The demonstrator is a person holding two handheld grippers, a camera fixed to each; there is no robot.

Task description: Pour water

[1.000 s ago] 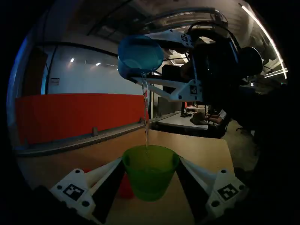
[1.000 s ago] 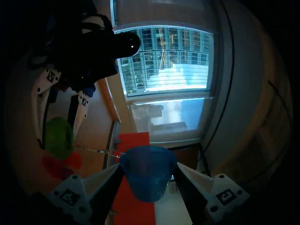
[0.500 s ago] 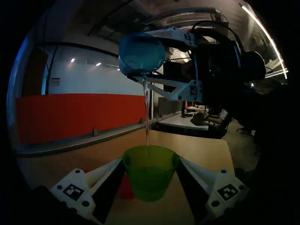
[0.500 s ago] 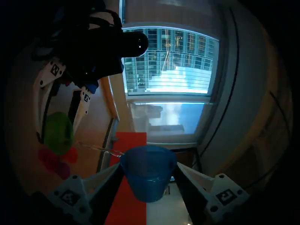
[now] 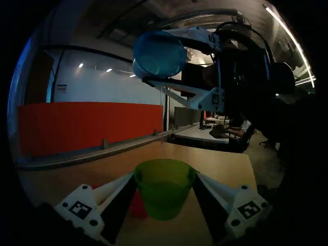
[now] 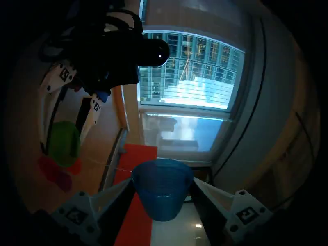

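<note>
Right claw [image 6: 162,184] with blue cup [image 5: 159,54] above green cup [image 5: 165,186]

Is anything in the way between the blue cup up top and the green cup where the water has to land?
Nothing visible is. The blue cup, tipped in the right gripper, hangs above the open green cup in the left gripper. Just air and a thin trickle of water lie between.
</note>
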